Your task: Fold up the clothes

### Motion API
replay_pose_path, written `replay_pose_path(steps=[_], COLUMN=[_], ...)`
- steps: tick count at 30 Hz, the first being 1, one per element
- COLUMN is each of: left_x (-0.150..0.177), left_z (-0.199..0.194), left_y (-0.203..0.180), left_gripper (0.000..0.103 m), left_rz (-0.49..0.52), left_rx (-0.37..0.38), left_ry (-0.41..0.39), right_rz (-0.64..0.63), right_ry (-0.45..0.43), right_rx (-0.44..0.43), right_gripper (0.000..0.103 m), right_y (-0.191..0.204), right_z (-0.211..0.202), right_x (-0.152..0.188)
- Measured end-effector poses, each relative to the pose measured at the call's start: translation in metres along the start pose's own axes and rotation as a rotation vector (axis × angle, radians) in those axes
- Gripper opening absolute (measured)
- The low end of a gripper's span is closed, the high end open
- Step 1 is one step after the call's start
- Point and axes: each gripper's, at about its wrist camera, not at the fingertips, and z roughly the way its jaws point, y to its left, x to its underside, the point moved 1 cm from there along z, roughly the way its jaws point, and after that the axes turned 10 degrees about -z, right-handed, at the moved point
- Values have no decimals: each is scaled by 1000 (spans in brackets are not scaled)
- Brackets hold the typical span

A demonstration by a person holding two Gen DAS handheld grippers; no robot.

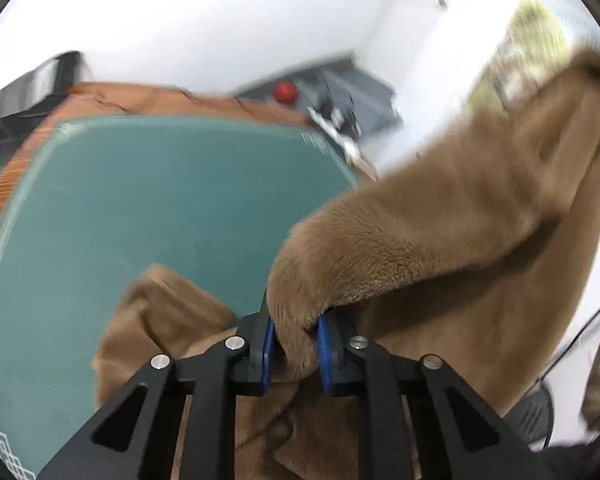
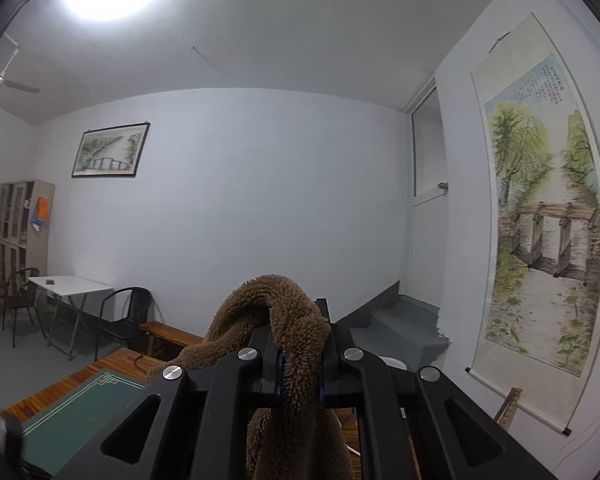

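Note:
A brown fleece garment (image 1: pixel 452 240) hangs in the air above a green mat (image 1: pixel 140 216). My left gripper (image 1: pixel 296 344) is shut on a thick fold of it between its blue pads. The cloth stretches up and to the right, and a lower part (image 1: pixel 168 312) rests on the mat. In the right wrist view my right gripper (image 2: pixel 300 368) is shut on another bunch of the same garment (image 2: pixel 284 320), held high and facing the room's wall. The rest of the cloth hangs below it, out of sight.
The green mat (image 2: pixel 72 412) lies on a wooden table (image 1: pixel 148 98). A red round object (image 1: pixel 286 91) sits beyond the table's far edge. A white folding table (image 2: pixel 70 284) with black chairs (image 2: pixel 126 316) stands at the left wall. A scroll painting (image 2: pixel 548 240) hangs at right.

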Motion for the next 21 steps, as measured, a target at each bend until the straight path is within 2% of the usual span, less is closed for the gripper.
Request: replay_pose_path(steps=[5,9,13,17,19,21], left_x=[-49,-68,-69,-62,-58,-53], left_z=[-99,-184,-248,-292,-314,-339], left_y=[1,-23,-50,-71,-81,-88], left_gripper=[18,17,16,16,8,8], left_rz=[-75,-36,18,71,99,120], left_rx=[-5,-6,1,15,1,-5], left_ry=[-286,-528,-697,-816,-905,-995], right_rz=[46,62,62,79,95,111], right_ry=[23,6,-45,-106,-146,-179], right_rx=[40,38,41,50,57,57], right_gripper=[10,10,10,10,10,10], right_y=[-23,-27,-27,-31,-35,-39], right_z=[3,-1,-10,-21,-28,-35], right_x=[9,10,1,-11,-21,-29])
